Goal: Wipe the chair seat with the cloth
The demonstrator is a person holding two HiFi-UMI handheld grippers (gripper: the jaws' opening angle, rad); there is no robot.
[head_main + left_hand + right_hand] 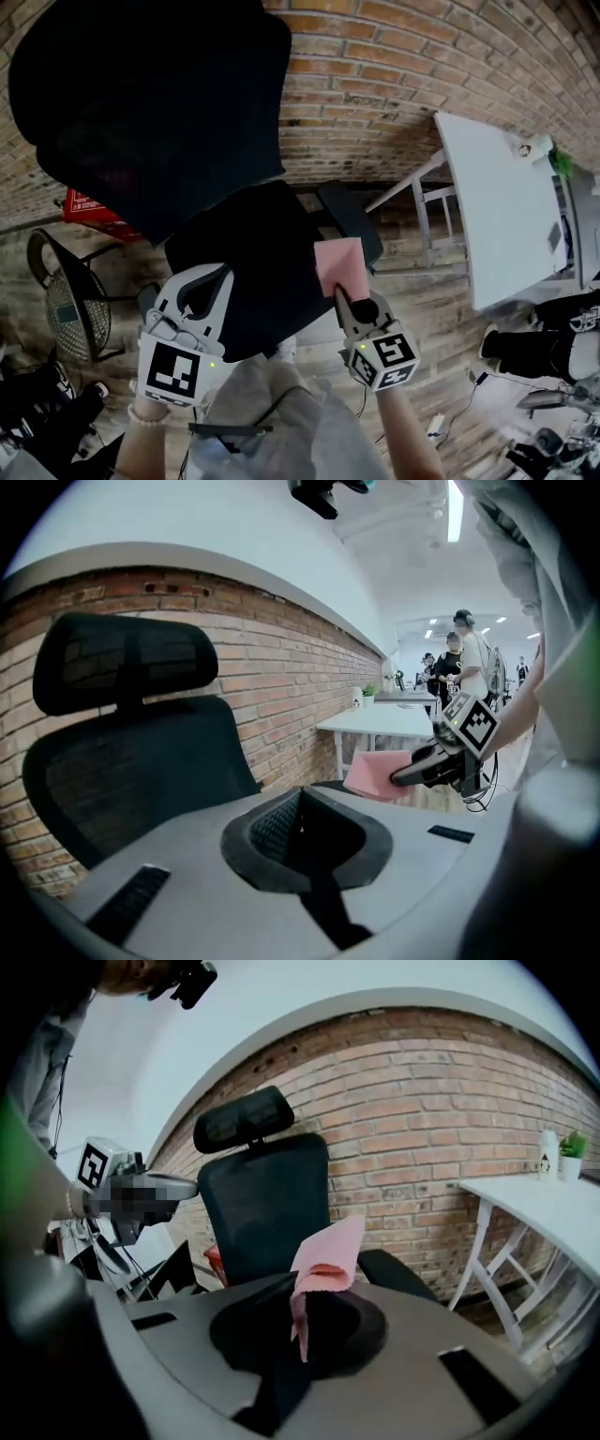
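The black office chair has its seat (253, 253) just ahead of both grippers, below its tall backrest (150, 112). My right gripper (342, 295) is shut on a pink cloth (342, 265), held over the seat's right edge near the armrest (352, 220). In the right gripper view the cloth (328, 1255) stands up out of the shut jaws of the right gripper (295, 1302), with the chair (262, 1213) behind it. My left gripper (223, 274) hovers over the seat's near-left part, shut and holding nothing. The left gripper view shows the cloth (375, 772) beside the backrest (141, 761).
A white table (497, 206) stands at the right against the brick wall (375, 84), with a bottle (548, 1155) and a small plant on it. A round wire fan (70, 300) and a red object (89, 206) sit left of the chair. People (464, 658) stand far off.
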